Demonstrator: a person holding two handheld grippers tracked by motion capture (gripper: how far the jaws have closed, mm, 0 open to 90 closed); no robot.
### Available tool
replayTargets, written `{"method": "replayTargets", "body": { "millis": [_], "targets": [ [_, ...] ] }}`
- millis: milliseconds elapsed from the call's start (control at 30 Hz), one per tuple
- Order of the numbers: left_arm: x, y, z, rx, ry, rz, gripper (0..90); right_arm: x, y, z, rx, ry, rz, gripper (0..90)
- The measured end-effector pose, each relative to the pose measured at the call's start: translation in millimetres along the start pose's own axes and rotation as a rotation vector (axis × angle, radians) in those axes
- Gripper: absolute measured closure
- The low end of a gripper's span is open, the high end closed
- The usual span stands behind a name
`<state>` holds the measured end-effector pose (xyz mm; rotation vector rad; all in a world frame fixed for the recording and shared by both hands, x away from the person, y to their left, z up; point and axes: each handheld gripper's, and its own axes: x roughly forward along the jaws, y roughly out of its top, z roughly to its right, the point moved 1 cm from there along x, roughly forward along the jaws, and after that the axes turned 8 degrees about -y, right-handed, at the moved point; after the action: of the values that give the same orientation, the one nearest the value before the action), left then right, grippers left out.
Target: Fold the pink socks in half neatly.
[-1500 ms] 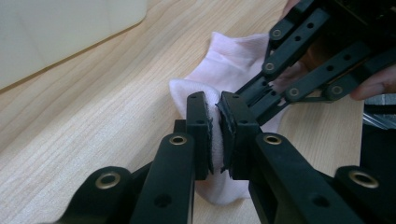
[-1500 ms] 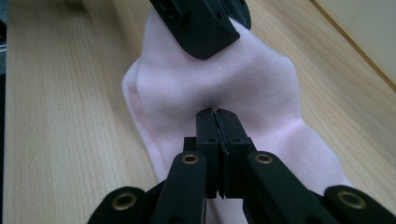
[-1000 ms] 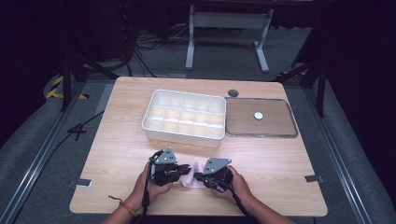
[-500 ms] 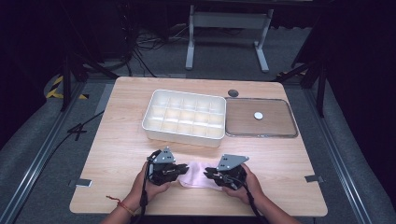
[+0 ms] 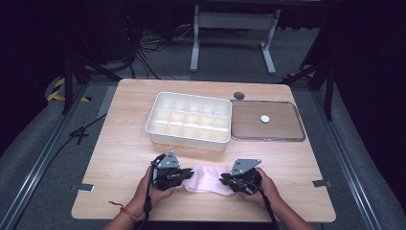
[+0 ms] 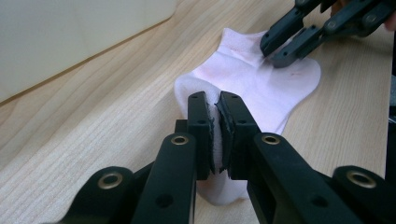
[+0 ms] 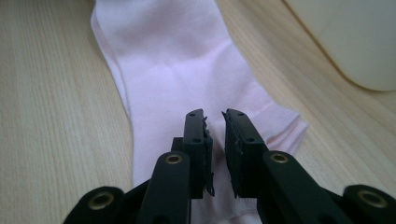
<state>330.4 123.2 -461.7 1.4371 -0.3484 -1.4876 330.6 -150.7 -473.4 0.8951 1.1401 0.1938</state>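
Note:
A pale pink sock (image 5: 208, 178) lies flat on the wooden table near its front edge, between my two grippers. My left gripper (image 5: 184, 177) holds the sock's left end. In the left gripper view its jaws (image 6: 218, 100) are shut on a fold of the sock (image 6: 252, 79). My right gripper (image 5: 225, 181) sits at the sock's right end. Its jaws have just been opening, and in the right gripper view a narrow gap shows between them (image 7: 215, 116). They hover just over the sock (image 7: 177, 60) with no fabric pinched. The right gripper (image 6: 270, 49) also shows in the left gripper view.
A white box (image 5: 186, 140) with several compartments stands behind the sock at mid-table. To its right lies a shallow tray (image 5: 268, 139) holding a small white disc (image 5: 265, 118). A dark round piece (image 5: 239, 95) sits behind it. The box wall (image 7: 355, 37) is close on the right.
The right hand has moved right, away from the left gripper, and the sock now lies drawn out between them. The right jaws have parted. The left hand has stayed still.

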Motion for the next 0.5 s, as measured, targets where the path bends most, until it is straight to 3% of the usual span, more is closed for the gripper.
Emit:
{"method": "replayTargets", "body": {
  "millis": [200, 500],
  "targets": [
    [-0.1, 3.6, 3.3, -0.001, -0.004, 0.011, 83.3, 6.4, -0.9, -1.2, 0.014, 0.014, -0.004, 80.6],
    [0.0, 9.0, 5.6, 0.019, -0.001, 0.015, 83.2, 10.9, 2.4, -5.7, 0.012, -0.001, 0.009, 81.1]
  ]
}}
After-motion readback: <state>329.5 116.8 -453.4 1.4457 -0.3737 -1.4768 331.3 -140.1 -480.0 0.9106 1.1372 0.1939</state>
